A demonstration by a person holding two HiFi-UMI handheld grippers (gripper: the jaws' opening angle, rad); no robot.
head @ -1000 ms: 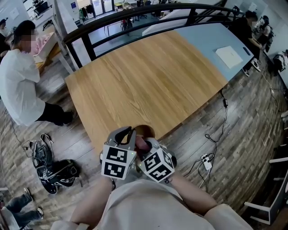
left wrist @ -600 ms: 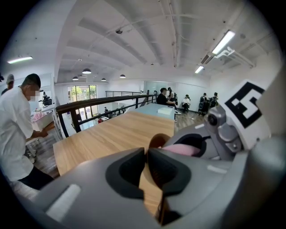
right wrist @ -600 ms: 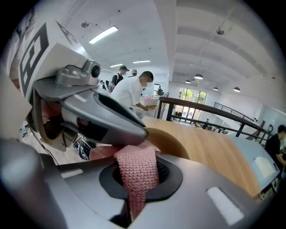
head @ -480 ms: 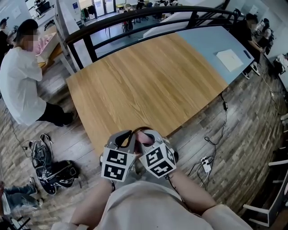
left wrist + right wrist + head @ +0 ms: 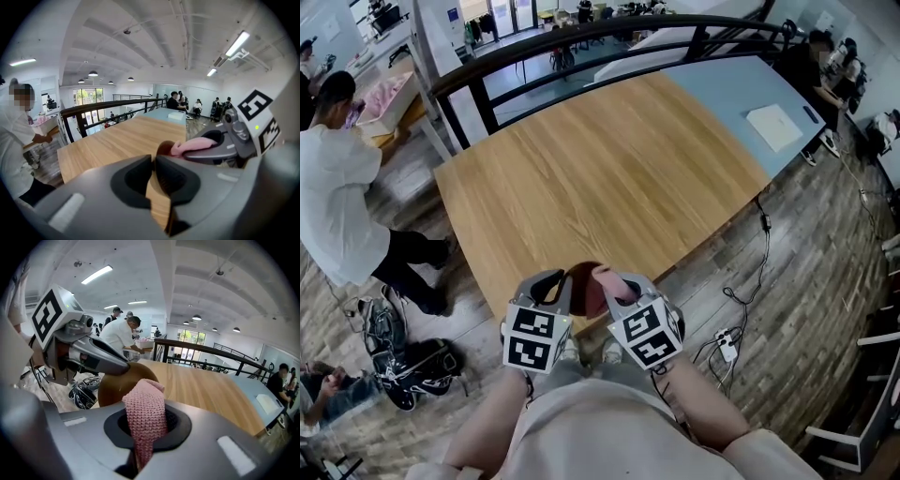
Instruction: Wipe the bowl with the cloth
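Observation:
A brown wooden bowl hangs tilted just off the near edge of the table, its dark hollow facing right. My left gripper is shut on the bowl's rim; its jaws have just been opening a little, with the rim still between the pads. My right gripper is shut on a pink knitted cloth, whose tip lies against the bowl. From the left gripper view the cloth reaches to the bowl's edge.
The long wooden table stretches ahead, with a blue-grey part bearing a white sheet. A dark railing runs behind it. A person stands at the left; bags and cables lie on the floor.
My right gripper has shifted right and slightly up with the cloth. The bowl shows more of its dark inside. The person at the left has risen and bent forward.

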